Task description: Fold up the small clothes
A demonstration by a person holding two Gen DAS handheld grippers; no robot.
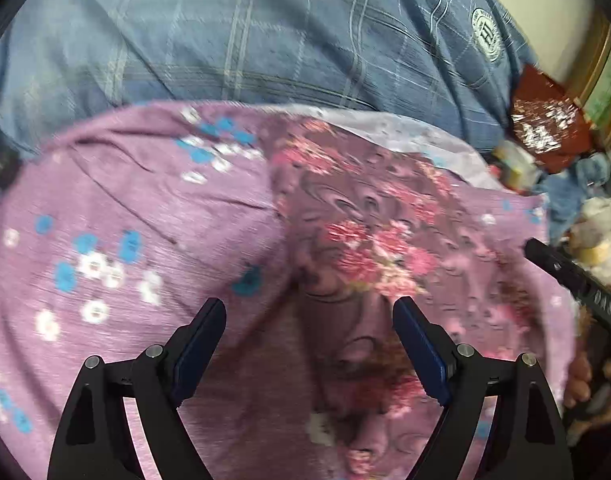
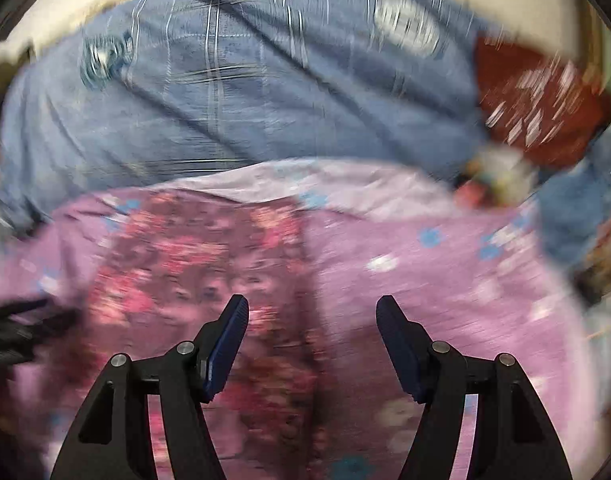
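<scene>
— Below both tools, what do you see?
— My left tool (image 1: 309, 312) and right tool (image 2: 311, 312) gape wide, holding nothing, over the lilac floral cotton garment (image 1: 153, 216) spread on blue checked bedding (image 1: 225, 40).
— Progress?
— Barely begun, I judge; no neat fold visible.

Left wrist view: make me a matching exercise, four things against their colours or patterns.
Things:
1. sheet
2. cloth
3. small garment
4. bundle

Looks:
A. dark mauve with pink flowers
B. red with white marks
C. blue with pale checks
D. lilac with blue and white flowers

Pairs: 1-C, 2-D, 3-A, 4-B

The small garment lies on the cloth, and the left gripper hangs open above it.
</scene>
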